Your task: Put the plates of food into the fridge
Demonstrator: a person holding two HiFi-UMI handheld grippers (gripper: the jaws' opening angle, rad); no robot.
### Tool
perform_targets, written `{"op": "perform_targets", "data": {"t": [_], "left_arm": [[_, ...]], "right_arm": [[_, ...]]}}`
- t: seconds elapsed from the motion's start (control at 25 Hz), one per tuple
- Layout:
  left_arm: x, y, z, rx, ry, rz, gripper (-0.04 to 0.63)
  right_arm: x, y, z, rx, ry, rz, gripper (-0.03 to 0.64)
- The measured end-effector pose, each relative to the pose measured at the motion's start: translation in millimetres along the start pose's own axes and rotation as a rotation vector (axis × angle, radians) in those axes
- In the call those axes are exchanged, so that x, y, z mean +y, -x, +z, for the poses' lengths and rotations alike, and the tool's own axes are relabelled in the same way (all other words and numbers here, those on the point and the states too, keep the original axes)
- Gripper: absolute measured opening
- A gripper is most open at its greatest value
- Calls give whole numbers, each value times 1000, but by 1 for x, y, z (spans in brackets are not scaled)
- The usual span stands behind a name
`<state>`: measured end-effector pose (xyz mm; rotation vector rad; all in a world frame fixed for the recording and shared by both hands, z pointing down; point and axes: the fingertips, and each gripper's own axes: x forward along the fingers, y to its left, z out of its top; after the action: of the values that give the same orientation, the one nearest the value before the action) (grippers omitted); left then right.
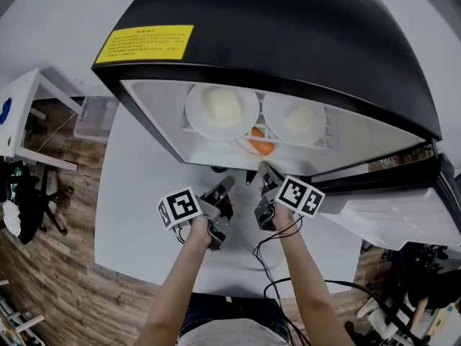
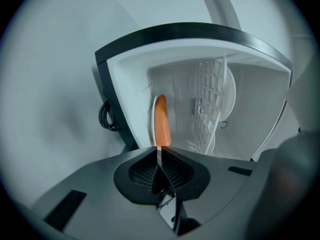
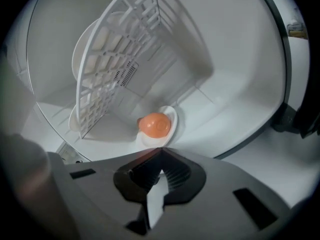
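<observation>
Two plates (image 1: pixel 222 111) (image 1: pixel 294 119) are sitting on the wire shelf (image 1: pixel 331 132) of the fridge (image 1: pixel 288 42), a third plate (image 1: pixel 261 144) (orange food) under its front edge; left gripper (image 1: pixel 227 184) and right gripper (image 1: pixel 265 170) are hovering empty, jaws together.

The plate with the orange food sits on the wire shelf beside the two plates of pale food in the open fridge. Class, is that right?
No. The plate with the orange food lies under the wire shelf, on the floor of the fridge, as the right gripper view shows. Only the two plates of pale food sit on that shelf.
</observation>
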<state>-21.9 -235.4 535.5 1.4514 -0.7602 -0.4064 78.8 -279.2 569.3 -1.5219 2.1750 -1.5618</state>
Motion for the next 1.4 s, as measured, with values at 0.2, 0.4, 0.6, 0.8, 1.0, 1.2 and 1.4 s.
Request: {"op": "perform_targets", "data": {"t": [0.2,0.4,0.6,0.8,1.0,1.2,1.4], "left_arm": [[-9,6,-6,4,-125,3,23],[-26,13,-10,-8,-336,14,23],[-52,24,-7,-62,-586,36,23],[-85,39,-7,-142,-846,60,23],[-113,59,-16,-236,-1049,96,23],[-122,83,-34,-300,-1111,140,23],[-118,97,-50,-286,-1104,149,23]], "right_arm": [[-6,-1,13,-33,31,-24,14],[13,16,16,-94,141,12,14],[56,55,18,-208,352,53,14],[99,101,19,-327,553,57,14],[116,136,9,-387,579,67,14],[115,160,-11,-397,578,42,14],[119,175,-24,-400,588,41,14]]}}
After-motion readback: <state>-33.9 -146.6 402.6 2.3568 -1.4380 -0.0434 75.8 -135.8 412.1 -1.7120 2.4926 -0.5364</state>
